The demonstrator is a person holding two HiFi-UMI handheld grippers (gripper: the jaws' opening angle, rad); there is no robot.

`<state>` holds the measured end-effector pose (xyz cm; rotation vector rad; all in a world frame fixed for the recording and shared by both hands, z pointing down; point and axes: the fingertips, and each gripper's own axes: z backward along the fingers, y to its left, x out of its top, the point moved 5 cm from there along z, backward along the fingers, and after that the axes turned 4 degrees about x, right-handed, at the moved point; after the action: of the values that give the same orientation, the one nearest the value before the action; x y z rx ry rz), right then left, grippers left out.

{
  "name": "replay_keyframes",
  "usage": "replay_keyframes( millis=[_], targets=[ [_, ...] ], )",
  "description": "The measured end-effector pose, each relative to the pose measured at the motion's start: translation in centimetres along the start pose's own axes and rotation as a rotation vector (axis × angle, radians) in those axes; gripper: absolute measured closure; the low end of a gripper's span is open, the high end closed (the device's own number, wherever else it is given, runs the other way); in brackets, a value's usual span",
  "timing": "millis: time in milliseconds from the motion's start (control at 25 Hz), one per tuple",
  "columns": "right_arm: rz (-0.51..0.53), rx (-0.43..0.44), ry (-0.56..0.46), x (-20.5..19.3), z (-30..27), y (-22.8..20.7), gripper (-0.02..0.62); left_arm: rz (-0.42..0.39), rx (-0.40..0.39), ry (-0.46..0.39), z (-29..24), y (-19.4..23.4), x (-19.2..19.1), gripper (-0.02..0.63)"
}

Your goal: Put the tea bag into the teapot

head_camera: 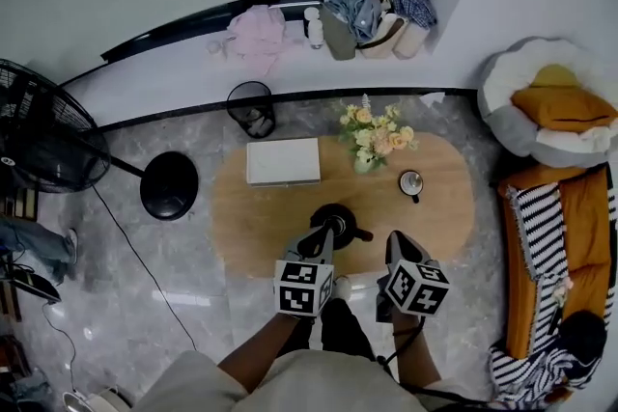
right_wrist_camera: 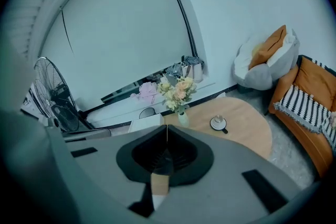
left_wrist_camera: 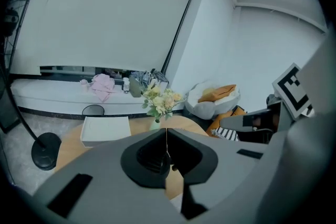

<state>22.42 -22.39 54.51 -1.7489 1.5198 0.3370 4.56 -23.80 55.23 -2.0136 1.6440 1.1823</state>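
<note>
Both tongs are pressed together. The left gripper (left_wrist_camera: 167, 136) shows its jaws meeting along a thin seam with nothing I can make out between them, and the right gripper (right_wrist_camera: 167, 136) reads the same. In the head view, the left one's tip hangs right over the black teapot (head_camera: 352, 219) near the front edge of the wooden table (head_camera: 444, 217). The right one waits just beside the pot.

I can't find the tea bag in any view; if a string is pinched, it's too thin to tell. I'd first confirm the bag is really caught and check the pot's opening is free. Then I'd centre the left tongs over it, lower straight, and spread them only once the bag is inside, keeping clear of the flowers (head_camera: 377, 138) and cup (head_camera: 411, 182).
</note>
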Motion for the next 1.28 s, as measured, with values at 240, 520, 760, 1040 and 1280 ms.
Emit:
replay_keyframes(
  millis=[240,520,760,1040,1280],
  targets=[
    [0.081,0.052,-0.077,4.2,0.9,2.2,0.561,0.019,0.025,-0.112,1.5,1.0,4.8,0.586],
    [0.234,0.049,-0.197,10.5,2.3,2.7,0.561,-0.029,0.112,-0.281,4.5,4.2,12.0,0.586],
    [0.259,0.038,-0.268,14.1,3.6,1.9,0.561,-0.026,0.211,-0.395,7.6,7.9,15.4,0.586],
    [0.262,0.044,-0.295,15.2,3.9,2.1,0.561,0.002,0.252,-0.415,8.6,9.4,15.5,0.586],
    [0.263,0.028,-0.298,14.8,4.3,1.6,0.561,-0.002,0.251,-0.393,8.1,8.7,15.1,0.586]
  ],
)
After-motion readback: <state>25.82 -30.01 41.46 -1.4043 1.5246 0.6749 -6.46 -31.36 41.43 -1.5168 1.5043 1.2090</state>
